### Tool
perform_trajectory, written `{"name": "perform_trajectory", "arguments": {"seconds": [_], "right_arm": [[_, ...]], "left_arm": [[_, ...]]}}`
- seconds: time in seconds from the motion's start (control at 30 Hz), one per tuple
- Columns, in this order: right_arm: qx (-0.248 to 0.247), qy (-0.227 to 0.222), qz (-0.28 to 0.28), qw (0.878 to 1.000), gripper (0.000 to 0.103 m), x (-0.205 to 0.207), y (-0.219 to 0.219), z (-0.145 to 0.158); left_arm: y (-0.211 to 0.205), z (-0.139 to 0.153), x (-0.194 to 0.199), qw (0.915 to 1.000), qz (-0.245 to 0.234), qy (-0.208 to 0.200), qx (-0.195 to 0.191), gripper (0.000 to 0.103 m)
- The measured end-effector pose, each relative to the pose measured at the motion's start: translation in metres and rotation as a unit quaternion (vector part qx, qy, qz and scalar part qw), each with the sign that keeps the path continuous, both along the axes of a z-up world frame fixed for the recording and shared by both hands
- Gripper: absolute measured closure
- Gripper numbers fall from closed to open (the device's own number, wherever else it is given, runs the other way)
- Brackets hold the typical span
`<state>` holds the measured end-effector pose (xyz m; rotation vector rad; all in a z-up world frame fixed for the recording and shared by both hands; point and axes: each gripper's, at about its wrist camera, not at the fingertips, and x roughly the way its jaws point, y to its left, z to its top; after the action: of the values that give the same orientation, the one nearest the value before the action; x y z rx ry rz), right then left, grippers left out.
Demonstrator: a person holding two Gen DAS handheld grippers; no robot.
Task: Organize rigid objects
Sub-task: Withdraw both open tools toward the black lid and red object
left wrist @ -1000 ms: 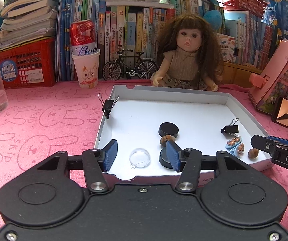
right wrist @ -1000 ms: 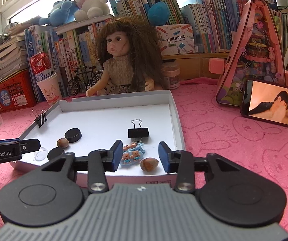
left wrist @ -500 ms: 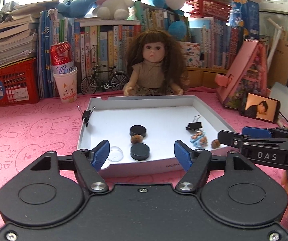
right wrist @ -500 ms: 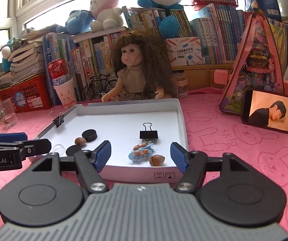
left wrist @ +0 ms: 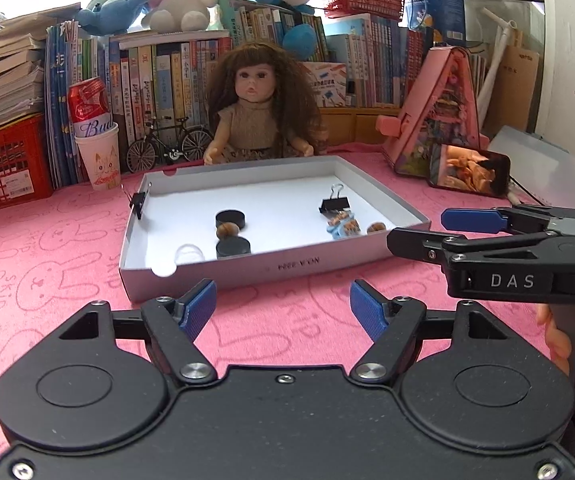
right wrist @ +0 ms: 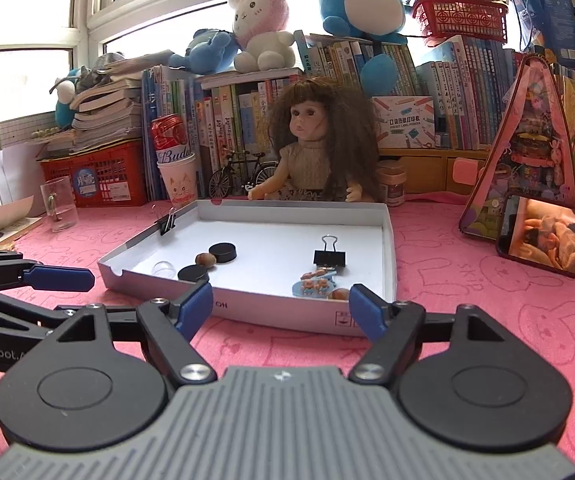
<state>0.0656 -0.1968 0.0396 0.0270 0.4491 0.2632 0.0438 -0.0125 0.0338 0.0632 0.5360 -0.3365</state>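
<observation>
Both tongs pulled back from white tray (left wrist: 271, 268), left tongs (left wrist: 283, 308) and right tongs (right wrist: 281, 306) opening, empty.

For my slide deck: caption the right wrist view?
Open right hand-held gripper, jaws opening, before a white tray of binder clips, black discs and nuts.

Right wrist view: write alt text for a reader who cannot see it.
A shallow white tray on a pink cloth holds two black discs, nuts, a binder clip and a clear dome. The right tongs hang empty before it, jaws opening; a doll sits behind.
</observation>
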Motion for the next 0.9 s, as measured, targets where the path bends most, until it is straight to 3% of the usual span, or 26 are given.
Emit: {"name": "perform_trajectory", "arguments": {"seconds": [0.2,0.33,0.5,0.7,0.77,0.9], "right_arm": [[-0.013,0.003,0.007,1.000,0.017,-0.018,-0.004,-0.011],[-0.020,0.014,0.002,1.000,0.016,-0.026,-0.009,-0.019],[-0.015,0.025,-0.009,1.000,0.016,-0.033,-0.017,-0.023],[-0.024,0.029,-0.003,0.999,0.016,-0.042,-0.021,-0.023],[-0.026,0.031,-0.001,0.999,0.016,-0.046,-0.023,-0.023],[-0.027,0.040,0.004,0.999,0.016,-0.053,-0.025,-0.025]], "left_arm": [[0.007,-0.008,-0.027,0.9991,-0.030,0.014,-0.026,0.033],[0.002,-0.013,-0.045,0.9979,-0.063,0.011,-0.015,0.036],[-0.009,-0.021,-0.055,0.9959,-0.089,0.018,-0.004,0.051],[-0.014,-0.031,-0.047,0.9967,-0.073,0.035,-0.004,0.058],[-0.014,-0.033,-0.043,0.9968,-0.068,0.042,-0.006,0.073],[-0.008,-0.032,-0.039,0.9976,-0.048,0.044,-0.023,0.073]]}}
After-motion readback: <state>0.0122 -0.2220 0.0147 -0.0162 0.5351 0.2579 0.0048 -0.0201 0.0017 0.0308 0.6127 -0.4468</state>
